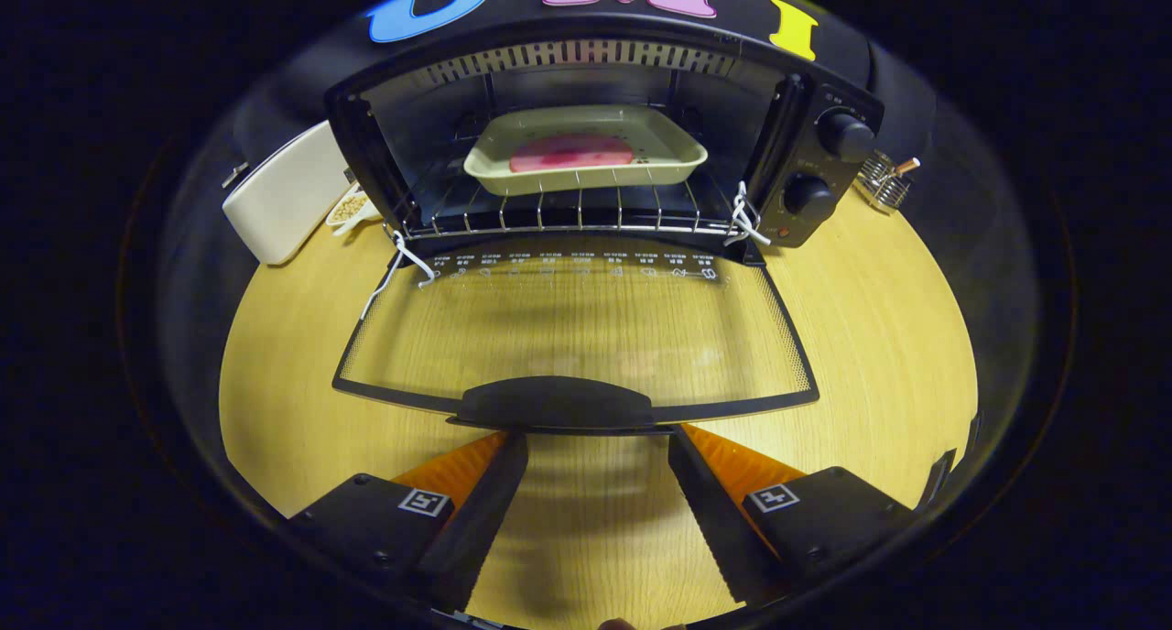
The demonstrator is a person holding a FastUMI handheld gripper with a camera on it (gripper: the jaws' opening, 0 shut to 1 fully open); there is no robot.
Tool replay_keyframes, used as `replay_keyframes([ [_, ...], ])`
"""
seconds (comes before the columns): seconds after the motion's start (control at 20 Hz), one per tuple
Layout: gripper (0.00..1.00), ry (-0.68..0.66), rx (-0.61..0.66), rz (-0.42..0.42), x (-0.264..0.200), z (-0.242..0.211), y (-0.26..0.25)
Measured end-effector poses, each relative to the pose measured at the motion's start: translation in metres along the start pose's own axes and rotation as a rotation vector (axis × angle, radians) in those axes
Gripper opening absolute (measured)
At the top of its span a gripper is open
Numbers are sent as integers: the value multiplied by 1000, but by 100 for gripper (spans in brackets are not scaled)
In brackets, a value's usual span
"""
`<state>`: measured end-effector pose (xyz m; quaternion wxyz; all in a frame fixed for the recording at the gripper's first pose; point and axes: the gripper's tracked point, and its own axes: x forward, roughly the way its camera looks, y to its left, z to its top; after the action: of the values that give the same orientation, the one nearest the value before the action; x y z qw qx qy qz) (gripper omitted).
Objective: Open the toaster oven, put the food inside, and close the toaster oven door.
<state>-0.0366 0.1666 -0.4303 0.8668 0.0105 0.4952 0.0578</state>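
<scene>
While the black toaster oven [586,145] stands open on the pale wood-grain desk [870,319], the food is already inside, so the closing step looks to be the one in hand.

Left to right:
- White rectangular box-like appliance [288,195] just left of the oven; a small dish of pale grains [348,209] tucked between the two.
- White cord [403,264] tied at the left hinge corner of the wire rack [568,213]; a matching white tie at the right corner.
- Cream rectangular baking tray [586,163] sits on the rack, well inside the cavity, with a flat pink slab of food [569,152] in it.
- Glass door with black frame [577,337] lies folded down flat toward the claw, its black handle [554,403] at the near edge.
- Two black knobs on the oven's right panel [829,168]; a small wire stand [884,181] beyond that.

Claw [597,442]: fingers apart, clamped on nothing, tips just beneath and behind the handle, one on each side of its middle.

Judgement: next move calls for catching the handle from below, or pinching it, and swinging the door up along its hinge arc until it seats. Tray looks far enough in to clear the door.
</scene>
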Motion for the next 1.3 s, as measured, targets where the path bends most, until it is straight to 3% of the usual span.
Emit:
replay_keyframes([
  [0.75, 100, -262, 63, 24, -68, 68, -15],
  [1.05, 100, -338, 49, 10, -80, 106, -25],
  [1.3, 100, -434, 18, 31, -121, 122, -33],
])
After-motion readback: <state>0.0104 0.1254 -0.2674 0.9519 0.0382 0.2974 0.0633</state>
